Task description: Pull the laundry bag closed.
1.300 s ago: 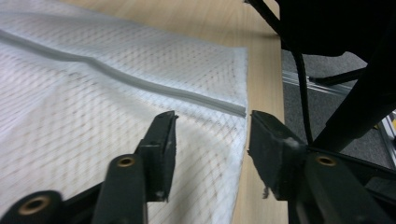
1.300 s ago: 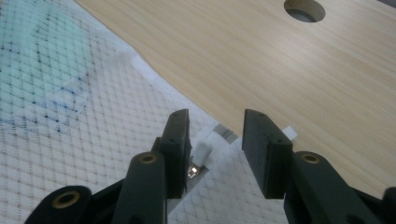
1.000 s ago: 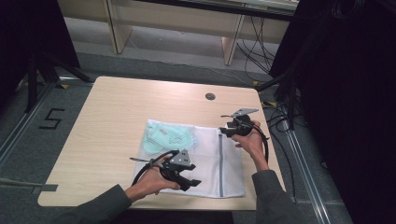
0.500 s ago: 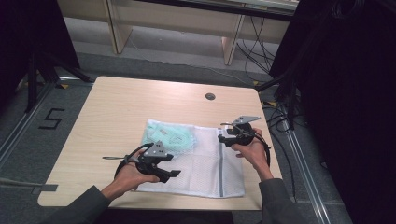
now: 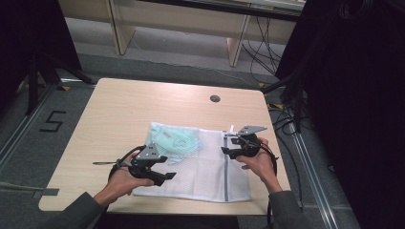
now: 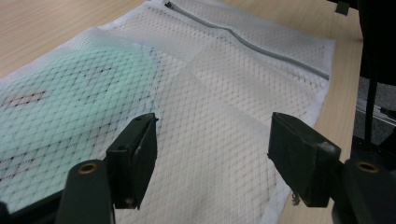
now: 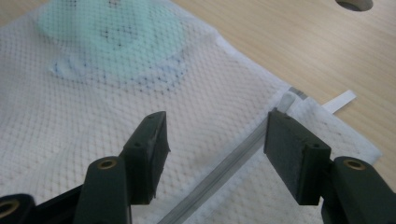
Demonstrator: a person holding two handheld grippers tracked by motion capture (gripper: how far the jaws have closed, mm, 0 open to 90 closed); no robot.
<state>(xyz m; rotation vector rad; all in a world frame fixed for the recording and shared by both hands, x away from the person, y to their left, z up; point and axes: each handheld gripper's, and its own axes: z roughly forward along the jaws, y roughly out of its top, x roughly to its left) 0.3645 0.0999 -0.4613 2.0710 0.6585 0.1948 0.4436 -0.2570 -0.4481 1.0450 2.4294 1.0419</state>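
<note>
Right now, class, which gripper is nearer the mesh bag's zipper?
Right. The right gripper hovers directly over the zipper; the left gripper hovers over the mesh bag's opposite, left part.

The table [image 5: 143, 109] has a light wood-grain top with rounded corners and a round cable port [image 5: 215, 98] near its far edge. It stands on a grey carpeted floor [image 5: 28, 124], where a number 5 [image 5: 52, 121] is marked in black to the left. Behind it stand pale wooden furniture legs [image 5: 120, 28] with cables [image 5: 260, 38] hanging down between them. Black curtains [image 5: 353, 95] close off the right side, and dark stand legs [image 5: 43, 71] rest at the left. The light is dim and even.
</note>
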